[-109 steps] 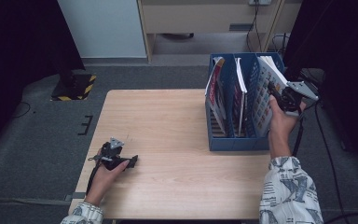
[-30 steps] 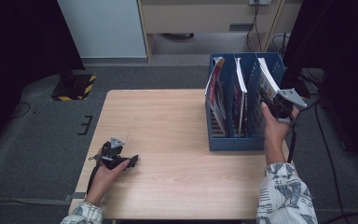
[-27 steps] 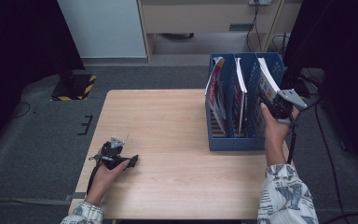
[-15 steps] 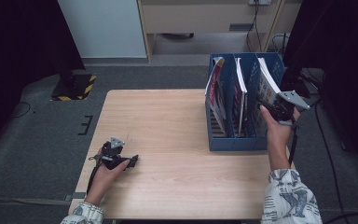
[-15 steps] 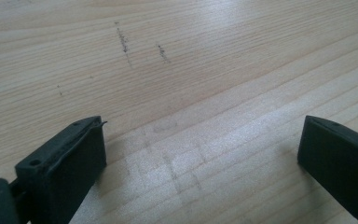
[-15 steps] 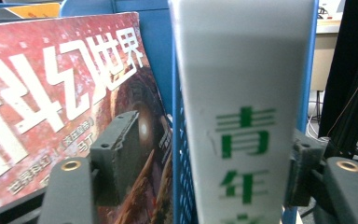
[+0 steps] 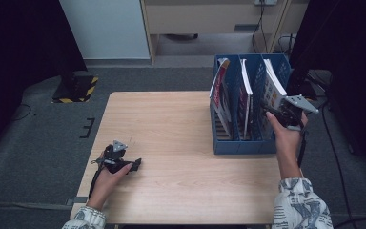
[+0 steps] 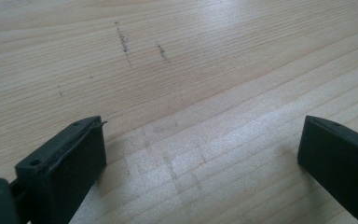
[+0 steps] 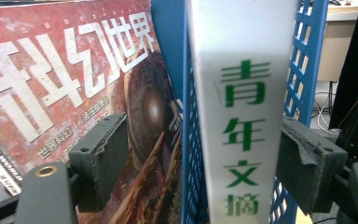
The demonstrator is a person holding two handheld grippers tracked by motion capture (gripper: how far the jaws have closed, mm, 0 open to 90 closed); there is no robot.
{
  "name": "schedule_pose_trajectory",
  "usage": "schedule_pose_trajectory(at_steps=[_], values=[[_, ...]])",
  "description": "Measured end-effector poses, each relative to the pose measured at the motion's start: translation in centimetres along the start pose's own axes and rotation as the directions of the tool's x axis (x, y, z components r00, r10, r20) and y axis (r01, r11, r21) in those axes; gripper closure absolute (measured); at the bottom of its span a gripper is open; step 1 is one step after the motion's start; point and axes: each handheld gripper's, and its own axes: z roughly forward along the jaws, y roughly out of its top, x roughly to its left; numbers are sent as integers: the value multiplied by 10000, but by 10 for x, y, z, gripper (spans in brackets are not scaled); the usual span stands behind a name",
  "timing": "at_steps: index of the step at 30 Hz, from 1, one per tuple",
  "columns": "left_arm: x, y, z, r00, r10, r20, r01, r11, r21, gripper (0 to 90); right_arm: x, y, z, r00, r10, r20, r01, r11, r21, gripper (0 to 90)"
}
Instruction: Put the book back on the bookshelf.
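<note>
Two hand-held grippers are in play, and only one of them matters for the coming move. Nearest to us, at about 7 o'clock on the counter [image 7: 171, 124], the left hand-held gripper [image 7: 134, 165] rests on the bare wood with its jaws spread wide and nothing between them. It lies well apart from the work.

At about 3 o'clock, just off the counter's right edge, the right hand-held gripper [image 7: 269, 113] points towards 11 o'clock into the blue file rack [image 7: 243, 147]. Its jaws have just been opening and now stand wide. In the right gripper view we see the white-spined magazine [image 9: 242, 93] between them, together with the blue lattice wall beside it. The left pad stands clear of that wall. The right pad sits just beside the spine, and we cannot tell whether it touches.

So the magazine lies dead ahead of this hand-held gripper, at 12 o'clock from its own jaws. It stands on edge in the rack's right compartment, its spine upright and facing the hand, its pages running away towards 12 o'clock on the counter. We judge it set down and let go, so the coming move calls for drawing straight back along that same line, towards 5 o'clock, without dragging the spine along.

Farther in, the red magazine [image 7: 244, 102] stands in the middle compartment, and another [image 7: 220, 95] leans in the left one.
</note>
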Motion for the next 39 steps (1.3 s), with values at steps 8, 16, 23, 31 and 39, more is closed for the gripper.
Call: schedule_pose_trajectory(at_steps=[8,16,23,31,39], values=[[0,0,0,10000,-1,2,1,10000,0,4,0,-1,-4,10000,-3,-99,4,9999,104,204],[0,0,0,10000,-2,6,2,10000,2,4,0,-5,-6,9999,17,-125,-14,9998,200,174],[0,0,0,10000,-4,5,4,10000,-2,4,0,-7,-8,9999,103,-131,-99,9995,296,128],[0,0,0,10000,-4,6,4,10000,0,4,-2,-11,-14,9998,165,-148,-159,9991,390,110],[0,0,0,10000,1,7,-1,10000,4,4,0,-14,-22,9997,159,-187,-152,9992,367,106]])
